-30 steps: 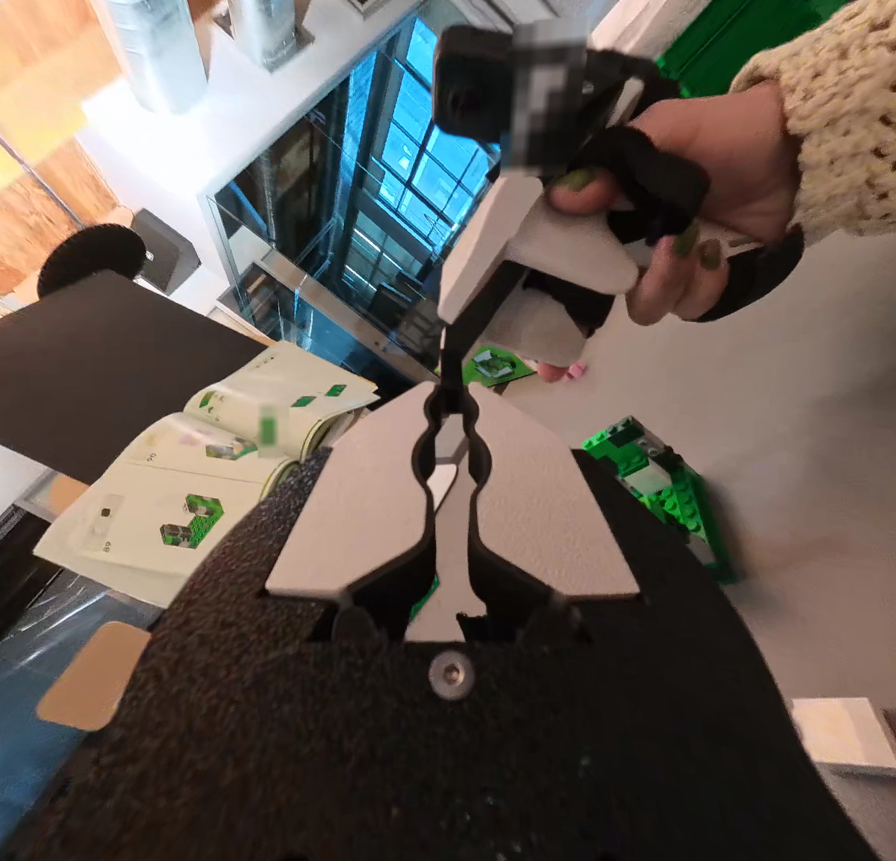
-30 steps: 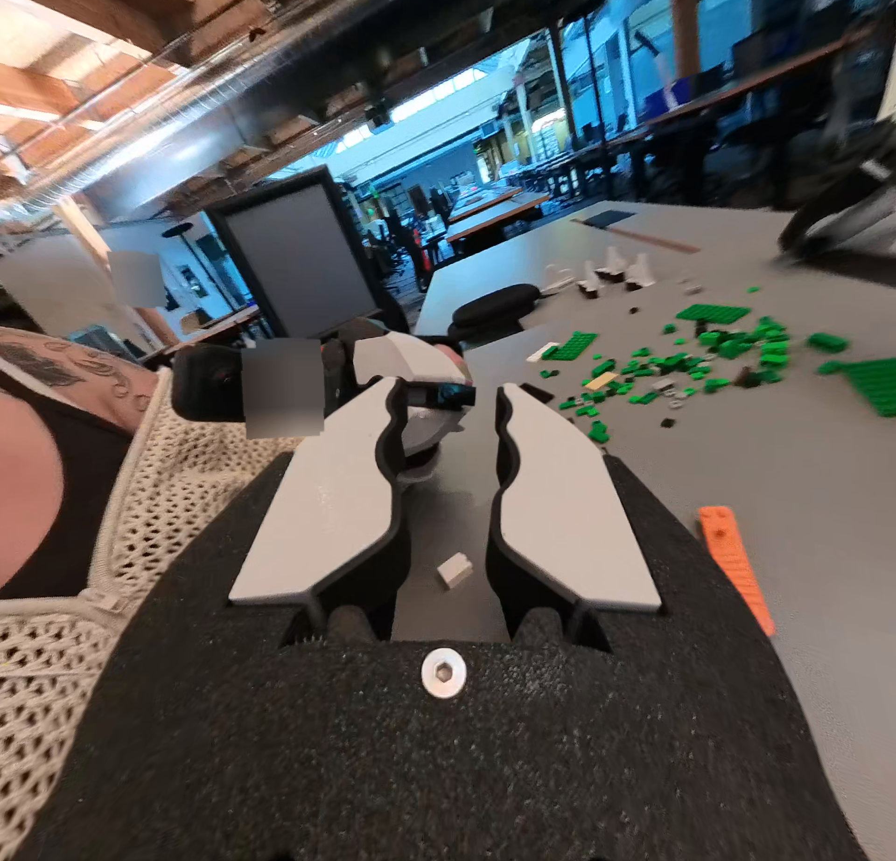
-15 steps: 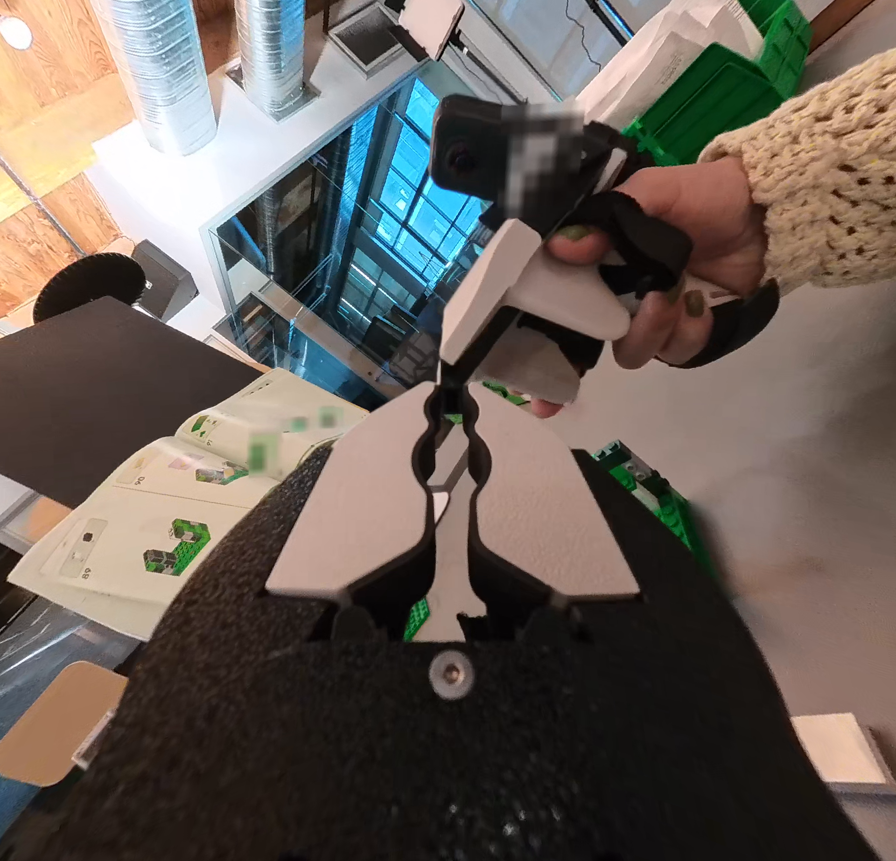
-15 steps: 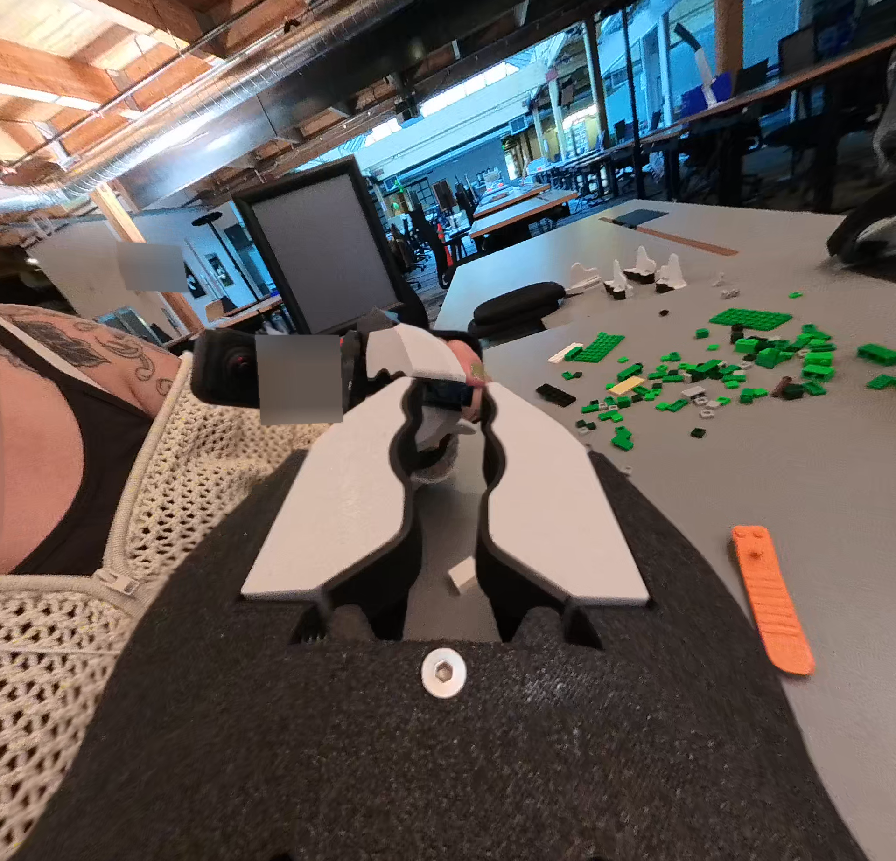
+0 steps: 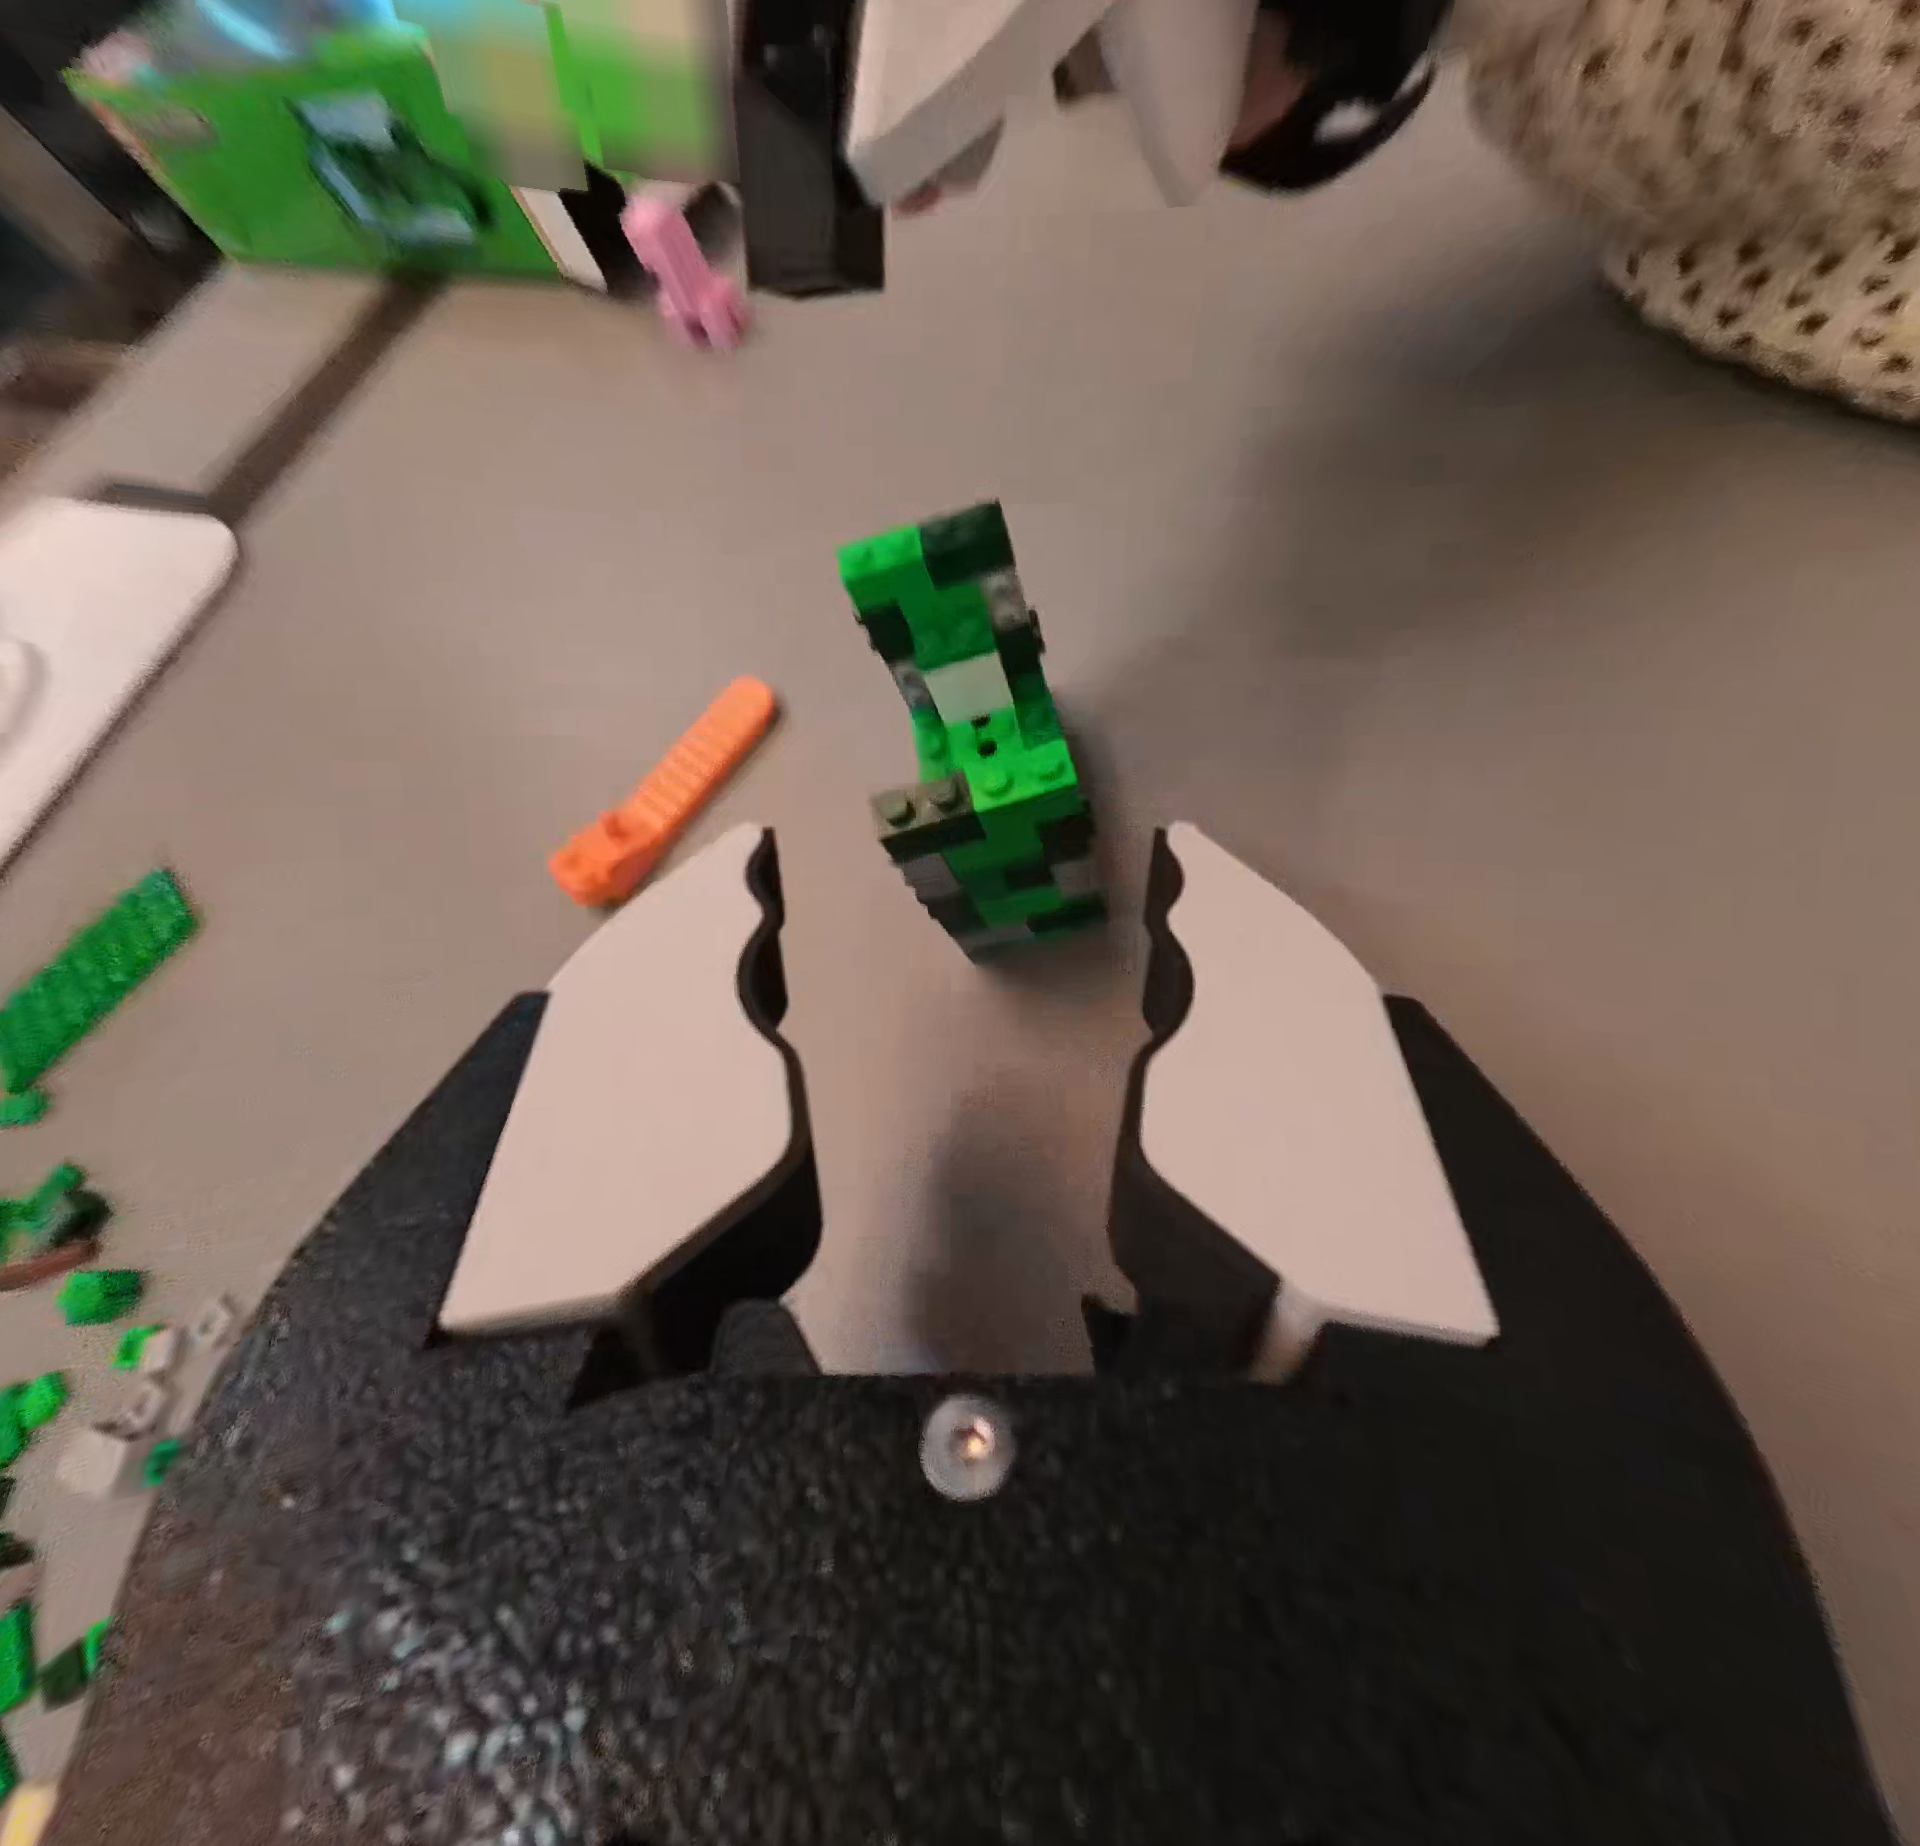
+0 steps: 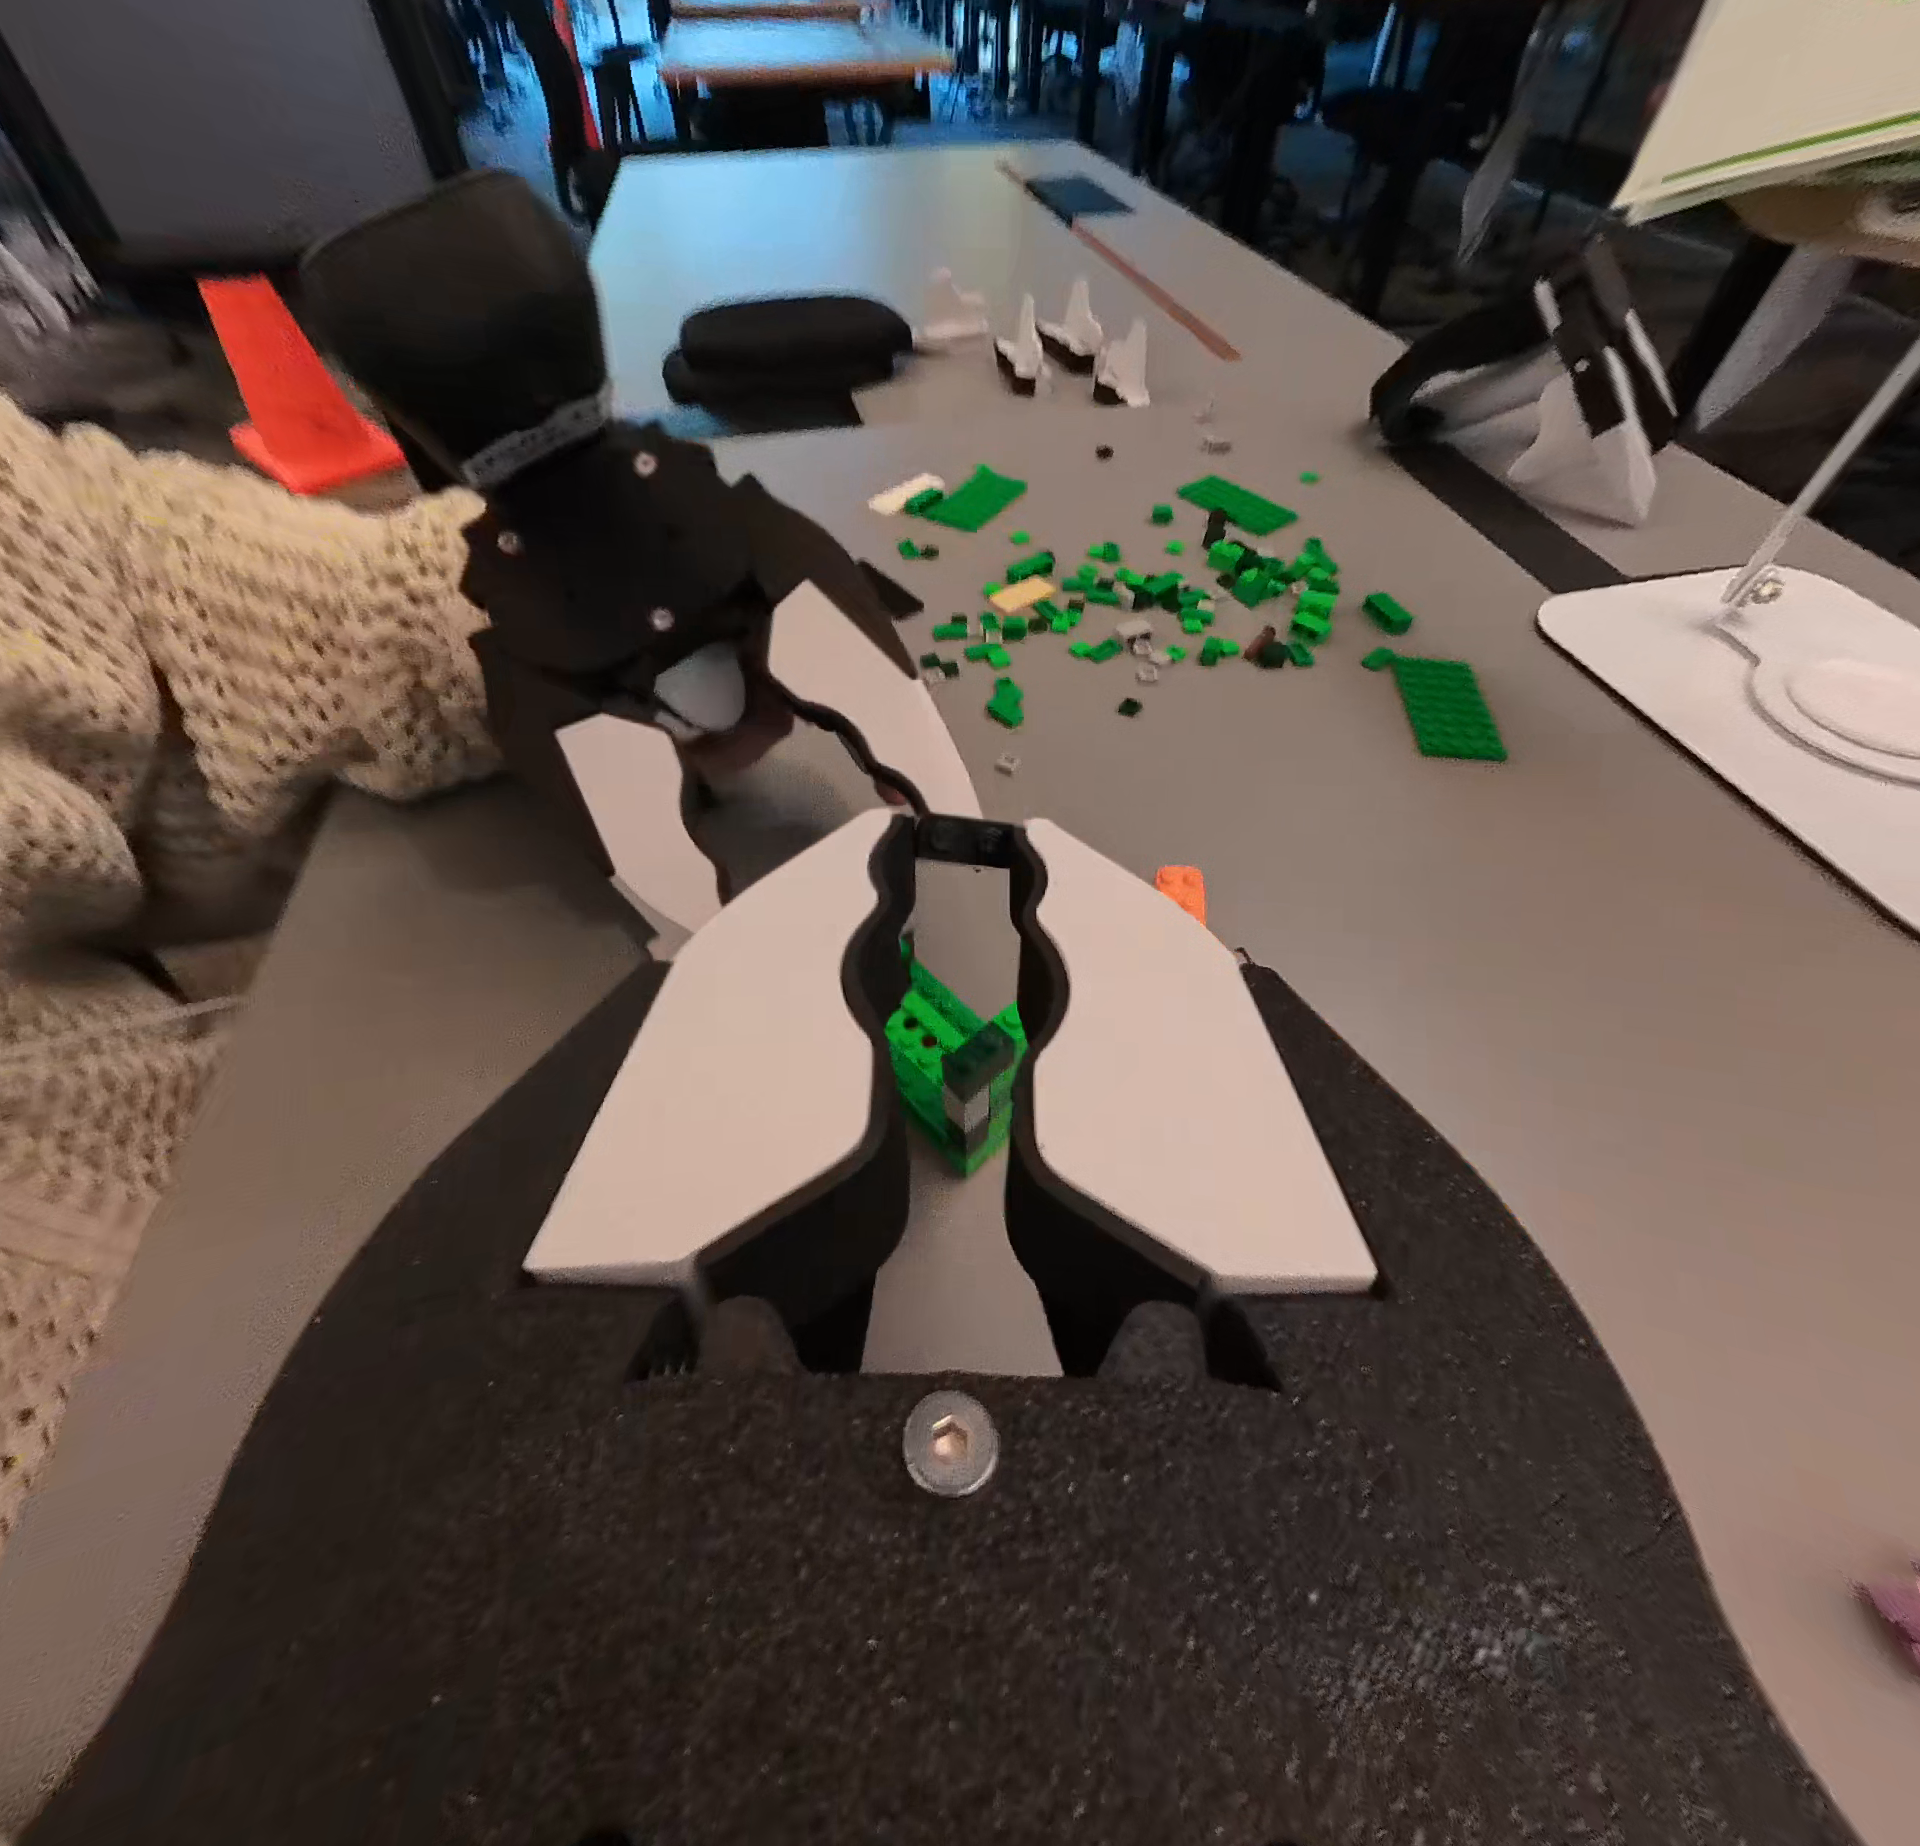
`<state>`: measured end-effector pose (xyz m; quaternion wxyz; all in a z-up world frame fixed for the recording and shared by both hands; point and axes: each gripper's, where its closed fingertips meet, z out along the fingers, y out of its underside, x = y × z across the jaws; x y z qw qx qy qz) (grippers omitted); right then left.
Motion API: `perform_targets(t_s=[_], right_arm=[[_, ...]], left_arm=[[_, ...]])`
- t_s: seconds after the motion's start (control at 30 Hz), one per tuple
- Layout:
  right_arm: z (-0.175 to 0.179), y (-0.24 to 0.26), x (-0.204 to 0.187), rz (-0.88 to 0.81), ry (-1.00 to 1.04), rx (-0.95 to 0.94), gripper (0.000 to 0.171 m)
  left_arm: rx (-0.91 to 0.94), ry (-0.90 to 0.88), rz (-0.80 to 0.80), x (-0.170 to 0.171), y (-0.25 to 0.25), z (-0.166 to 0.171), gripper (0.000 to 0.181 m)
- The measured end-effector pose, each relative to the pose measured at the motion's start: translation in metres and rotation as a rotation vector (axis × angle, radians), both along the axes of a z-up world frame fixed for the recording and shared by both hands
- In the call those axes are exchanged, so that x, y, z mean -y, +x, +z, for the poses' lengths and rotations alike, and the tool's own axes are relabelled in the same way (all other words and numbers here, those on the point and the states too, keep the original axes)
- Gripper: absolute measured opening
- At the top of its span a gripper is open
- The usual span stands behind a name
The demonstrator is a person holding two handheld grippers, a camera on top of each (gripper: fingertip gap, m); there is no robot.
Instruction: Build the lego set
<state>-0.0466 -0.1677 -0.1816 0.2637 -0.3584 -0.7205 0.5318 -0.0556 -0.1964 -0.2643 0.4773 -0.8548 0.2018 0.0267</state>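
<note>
A green, black and grey lego build (image 5: 977,747) stands upright on the grey table (image 5: 1455,653). My left gripper (image 5: 964,840) is open and empty, its fingers on either side of the build's lower part without touching it. My right gripper (image 6: 961,838) is shut on a small black brick (image 6: 961,840) held in its fingertips above the build (image 6: 951,1069). In the left wrist view the right gripper (image 5: 810,186) hangs over the build at the top. In the right wrist view the left gripper (image 6: 774,830) shows just left of my fingers.
An orange brick separator (image 5: 665,794) lies left of the build. Loose green bricks (image 6: 1143,591) and a green plate (image 6: 1444,705) are scattered farther out. A white stand base (image 6: 1714,653), a booklet (image 6: 1787,61), a green box (image 5: 301,165) and a pink figure (image 5: 686,279) are nearby. My hands' fingertips stand some 9 centimetres from each other.
The left gripper has opened and let go of the small black brick, which the right gripper now holds. Both grippers have swung down from mid-air over the build on the table.
</note>
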Motion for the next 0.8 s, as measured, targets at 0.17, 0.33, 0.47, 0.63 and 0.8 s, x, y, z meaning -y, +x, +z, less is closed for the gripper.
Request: perform_targets(t_s=[0.17,0.33,0.47,0.63,0.8], right_arm=[[-0.021,0.008,0.014,0.076,0.182,0.055,0.017],[-0.025,0.012,0.025,0.132,0.289,0.086,0.017],[-0.034,0.01,0.027,0.175,0.395,0.16,0.017],[-0.047,0.003,0.034,0.231,0.511,0.239,0.017],[-0.059,-0.003,0.035,0.259,0.54,0.307,0.017]], left_arm=[[-0.059,-0.053,0.012,-0.008,-0.001,-0.015,0.049],[-0.102,-0.07,-0.11,-0.007,-0.001,-0.016,0.043],[-0.084,-0.061,-0.295,-0.005,0.003,-0.016,0.042],[-0.011,-0.083,-0.378,-0.005,0.005,-0.017,0.041],[-0.025,-0.078,-0.385,-0.004,0.005,-0.016,0.041]])
